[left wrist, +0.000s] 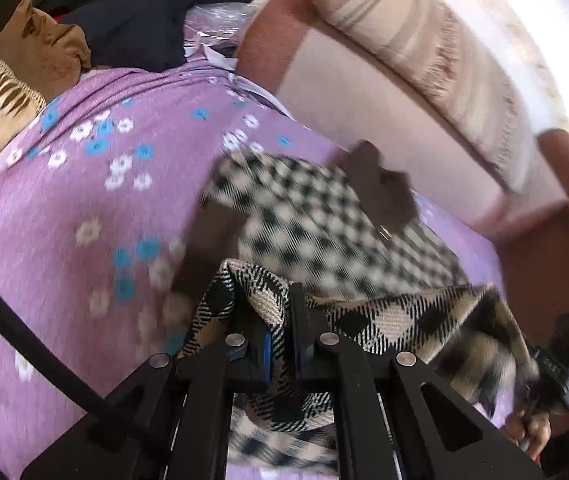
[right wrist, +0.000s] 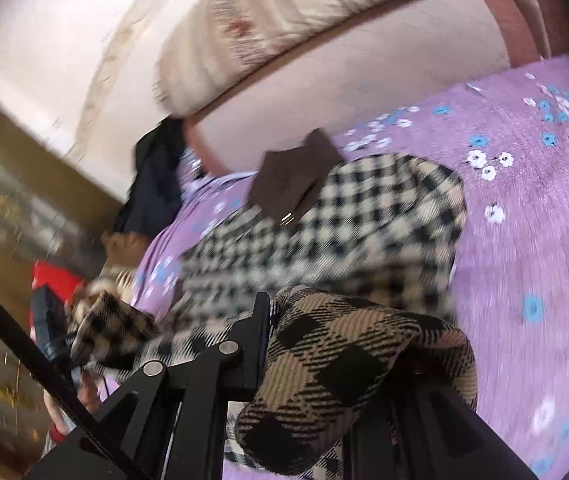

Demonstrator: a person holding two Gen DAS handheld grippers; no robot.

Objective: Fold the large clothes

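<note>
Left wrist, left gripper: jaws nearly closed, pinching a fold of the checked coat; a tight pinch keeps the thick cloth from slipping while raised
Left wrist, coat: body lies on the purple flowered bedspread, brown collar toward the headboard; near edge lifted off the bed, likely to be carried over as a fold
Left wrist, right gripper: at the far right, at the same raised edge, so the hem stays spread between two holds; grip itself blurred here
Right wrist, right gripper: cloth bunched thick between its jaws, so they close only partway, gripped
Right wrist, coat: flat part ahead, collar farthest away
Right wrist, spare clothes: piled at the bed's edge, well apart, out of the way
</note>
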